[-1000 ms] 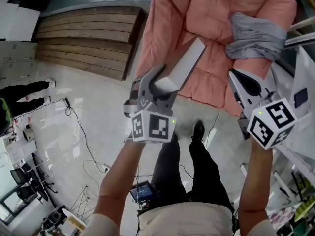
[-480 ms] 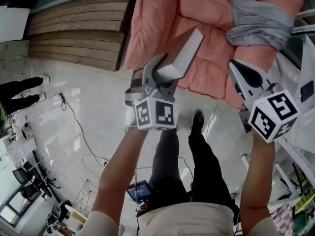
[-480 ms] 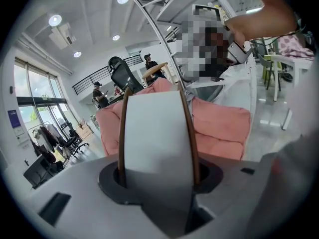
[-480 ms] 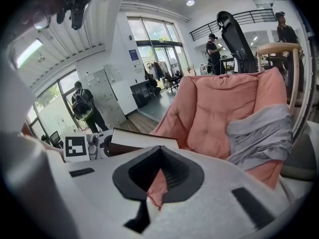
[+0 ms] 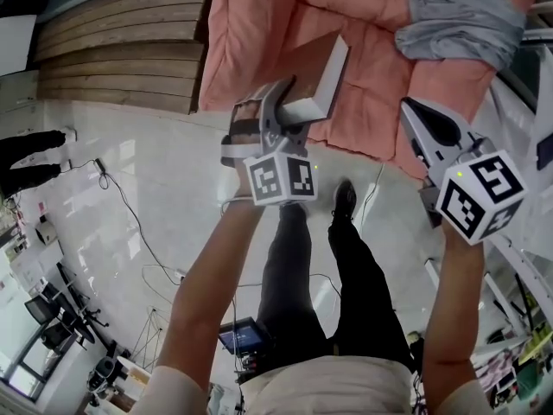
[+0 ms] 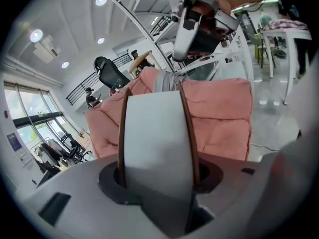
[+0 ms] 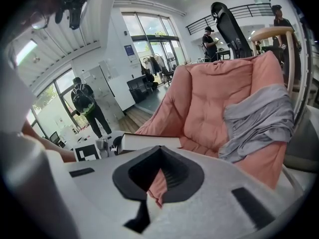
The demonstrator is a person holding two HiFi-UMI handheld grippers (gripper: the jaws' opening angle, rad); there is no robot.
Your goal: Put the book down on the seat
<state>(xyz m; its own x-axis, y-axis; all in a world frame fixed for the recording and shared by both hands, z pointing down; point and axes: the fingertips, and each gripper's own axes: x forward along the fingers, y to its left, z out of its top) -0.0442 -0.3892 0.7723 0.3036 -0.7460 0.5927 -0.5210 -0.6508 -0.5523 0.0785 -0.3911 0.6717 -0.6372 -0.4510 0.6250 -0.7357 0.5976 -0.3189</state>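
Note:
A thick book (image 5: pixel 317 78) with brown covers and white pages is clamped at its near end by my left gripper (image 5: pixel 289 109), which is shut on it. The book hangs tilted over the front left part of the pink cushioned seat (image 5: pixel 367 85), not resting on it. In the left gripper view the book (image 6: pixel 155 138) stands on edge between the jaws of the left gripper (image 6: pixel 157 180), with the pink seat (image 6: pixel 219 118) behind. My right gripper (image 5: pixel 412 112) hovers near the seat's front right edge, shut and empty. From the right gripper (image 7: pixel 149 195) I see the book (image 7: pixel 149 141) at the left.
A crumpled grey cloth (image 5: pixel 456 17) lies on the seat's right side, also grey cloth (image 7: pixel 259 118). Wooden steps (image 5: pixel 112 50) sit left of the chair. Cables (image 5: pixel 130 214) trail on the glossy floor. White frame legs (image 5: pixel 527 119) stand at the right. A person (image 7: pixel 87 106) stands beyond.
My left gripper has carried the book forward, further over the pink seat. The right gripper has kept nearly the same place.

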